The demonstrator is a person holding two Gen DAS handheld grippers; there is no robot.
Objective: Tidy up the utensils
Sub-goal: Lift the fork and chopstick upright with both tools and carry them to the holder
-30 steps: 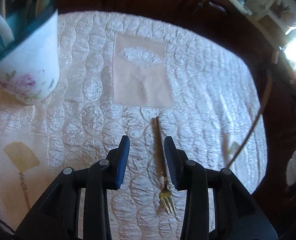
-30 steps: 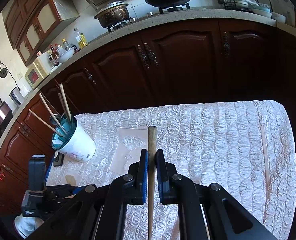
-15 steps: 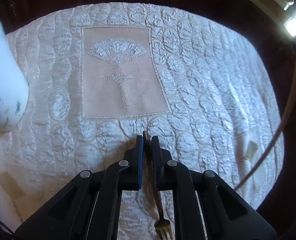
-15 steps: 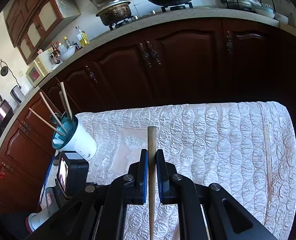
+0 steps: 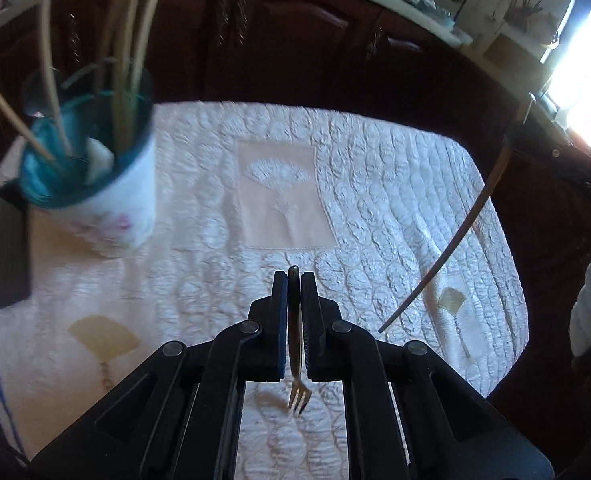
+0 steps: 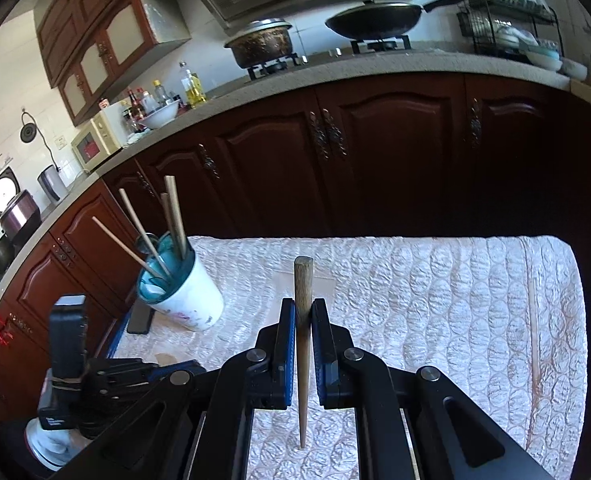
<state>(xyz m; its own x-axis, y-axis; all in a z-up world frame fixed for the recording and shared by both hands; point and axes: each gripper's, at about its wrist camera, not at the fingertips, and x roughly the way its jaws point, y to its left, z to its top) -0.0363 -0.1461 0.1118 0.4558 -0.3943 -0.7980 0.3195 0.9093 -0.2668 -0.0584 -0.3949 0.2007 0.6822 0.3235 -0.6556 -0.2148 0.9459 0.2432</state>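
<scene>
Left gripper (image 5: 294, 280): clamped on the fork (image 5: 295, 344); the handle is pinched between the blue pads, its tip just past the fingertips, the tines hanging below the jaws, clear of the quilted cloth (image 5: 395, 184).
Right gripper (image 6: 303, 312): closed on a wooden chopstick (image 6: 303, 320); the thick blunt end is seen above the fingertips, the thin end below the jaws over the cloth.
Fork: small, gold-coloured tines, dark slim handle; a shadow is cast on the cloth beside the tines.
Chopstick: light brown, tapered, held nearly upright.
Cup (image 6: 187, 300): white with a teal rim and a floral print, stood at the cloth's far left, several chopsticks inside.
Loose chopstick (image 6: 533, 336): laid along the cloth's right edge, well apart from both grippers.
</scene>
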